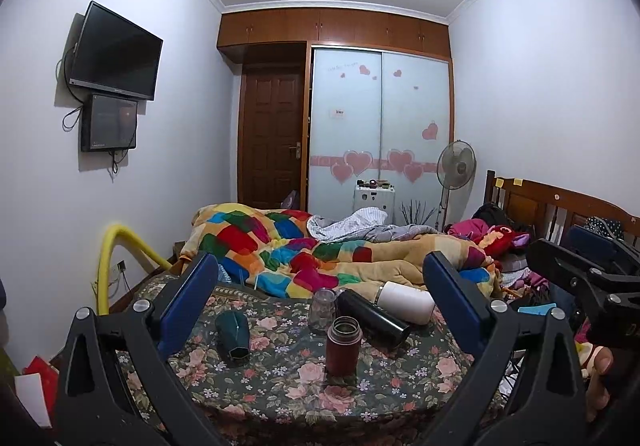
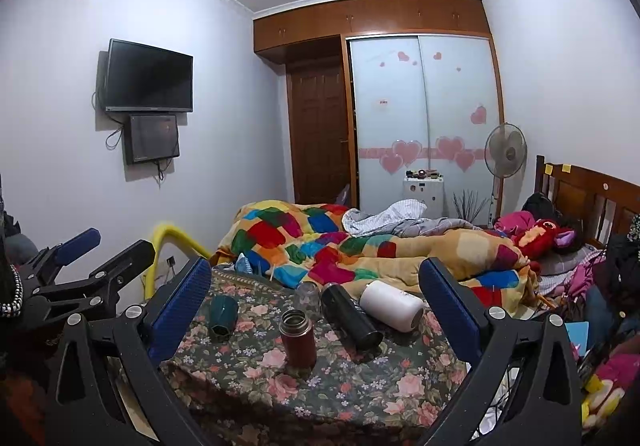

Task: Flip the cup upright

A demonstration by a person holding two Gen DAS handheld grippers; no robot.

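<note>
Both grippers hang back from the floral-print cloth surface [image 1: 280, 386], nothing touched yet. Left gripper [image 1: 320, 310]: jaws spread wide, empty. Right gripper [image 2: 316, 306]: same, wide apart, holding nothing.

Cups needing a flip, by my read: dark green faceted ceramic cup [image 1: 233, 334], mouth-down, ahead-left of the left gripper and close to its left finger; small clear glass cup [image 1: 322, 308], also inverted, straight ahead, farther back. From the right gripper the green cup [image 2: 222, 316] sits ahead-left near its left finger, the glass [image 2: 307, 296] ahead-centre. Black cylindrical flask [image 1: 372, 318] and white cylindrical bottle [image 1: 406, 302] lie on their sides ahead-right, touching or nearly so. Dark red metal flask [image 1: 343, 346], open mouth up, already upright, nearest, dead centre.

Risks, as I judge them:
- Red flask sits btwn gripper and glass; a straight reach could knock it over. Soft cloth over bedding = poor footing, tall things tip easily.
- Glass stands just beside the black flask's end; closing on it may nudge the flask, and round bodies roll.
- Smooth glass and glazed facets could slip in the pads mid-rotation, esp. w/ a grip near the rim.
- Setting a cup down on wrinkled cloth: it may wobble and fall again.
- Grippers are side by side; both reaching for centre could clash.

Which cup goes first: can't tell.
</note>
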